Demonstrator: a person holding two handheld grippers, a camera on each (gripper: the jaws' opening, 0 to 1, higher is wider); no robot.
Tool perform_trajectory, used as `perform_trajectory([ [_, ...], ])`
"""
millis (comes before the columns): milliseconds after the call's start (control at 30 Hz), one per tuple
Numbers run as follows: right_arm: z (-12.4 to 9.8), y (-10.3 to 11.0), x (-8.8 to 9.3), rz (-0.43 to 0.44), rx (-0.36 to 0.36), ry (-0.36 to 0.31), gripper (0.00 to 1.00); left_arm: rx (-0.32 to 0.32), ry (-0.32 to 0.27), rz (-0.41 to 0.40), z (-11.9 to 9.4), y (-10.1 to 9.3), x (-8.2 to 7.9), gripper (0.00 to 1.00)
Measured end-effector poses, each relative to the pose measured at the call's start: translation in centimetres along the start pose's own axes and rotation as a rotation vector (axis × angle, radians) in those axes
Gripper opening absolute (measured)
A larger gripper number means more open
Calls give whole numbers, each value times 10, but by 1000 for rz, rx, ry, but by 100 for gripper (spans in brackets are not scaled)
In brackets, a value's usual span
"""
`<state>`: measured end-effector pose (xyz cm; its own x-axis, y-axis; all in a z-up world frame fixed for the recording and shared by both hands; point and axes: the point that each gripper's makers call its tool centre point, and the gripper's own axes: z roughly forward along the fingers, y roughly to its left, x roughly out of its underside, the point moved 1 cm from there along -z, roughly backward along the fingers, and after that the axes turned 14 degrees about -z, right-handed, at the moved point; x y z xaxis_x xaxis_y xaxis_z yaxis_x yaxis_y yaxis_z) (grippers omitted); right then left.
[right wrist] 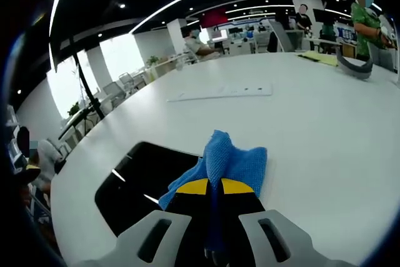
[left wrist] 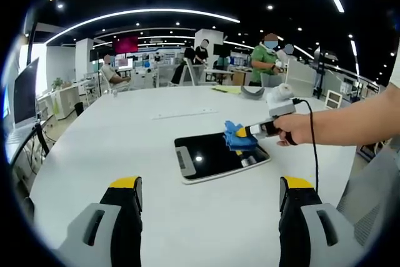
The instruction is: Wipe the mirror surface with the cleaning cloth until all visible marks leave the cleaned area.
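Pressing blue cloth (right wrist: 228, 161) on mirror (left wrist: 209, 156), right claw (right wrist: 215, 186) clamped

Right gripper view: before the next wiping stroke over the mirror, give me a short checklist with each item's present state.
1. Blue cleaning cloth clamped in the right tongs: ok, jaws shut on it.
2. Cloth resting on the mirror: ok; the left gripper view shows it at the mirror's far right edge.
3. Mirror lying flat on the white table: ok.
4. Left tongs clear of the mirror: ok, open and short of it.
5. Marks left on the glass: cannot tell; ceiling lights reflect on the dark surface.
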<state>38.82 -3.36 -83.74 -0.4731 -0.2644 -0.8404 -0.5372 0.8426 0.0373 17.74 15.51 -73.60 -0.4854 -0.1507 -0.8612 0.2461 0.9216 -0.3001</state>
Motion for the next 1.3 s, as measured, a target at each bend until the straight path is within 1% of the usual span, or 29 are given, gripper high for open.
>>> perform_trajectory([
  [233,0,-2,0,7,2,-7,1,-2,-2,-2,0,0,0,91],
  [500,-1,0,0,-5,4,-4,1,-1,-5,-7,-1,-2,2,91],
  [933,8,-6,-1,-21,9,19,1,-2,-11,-9,-2,2,2,91],
  [1067,7,0,-3,-24,10,20,1,-2,-11,-11,-3,3,2,91],
  [1233,13,2,-8,-37,5,31,1,-7,-13,-10,-4,4,-1,91],
  [1300,14,8,-8,-37,2,33,1,-11,-12,-12,-5,6,-1,91],
])
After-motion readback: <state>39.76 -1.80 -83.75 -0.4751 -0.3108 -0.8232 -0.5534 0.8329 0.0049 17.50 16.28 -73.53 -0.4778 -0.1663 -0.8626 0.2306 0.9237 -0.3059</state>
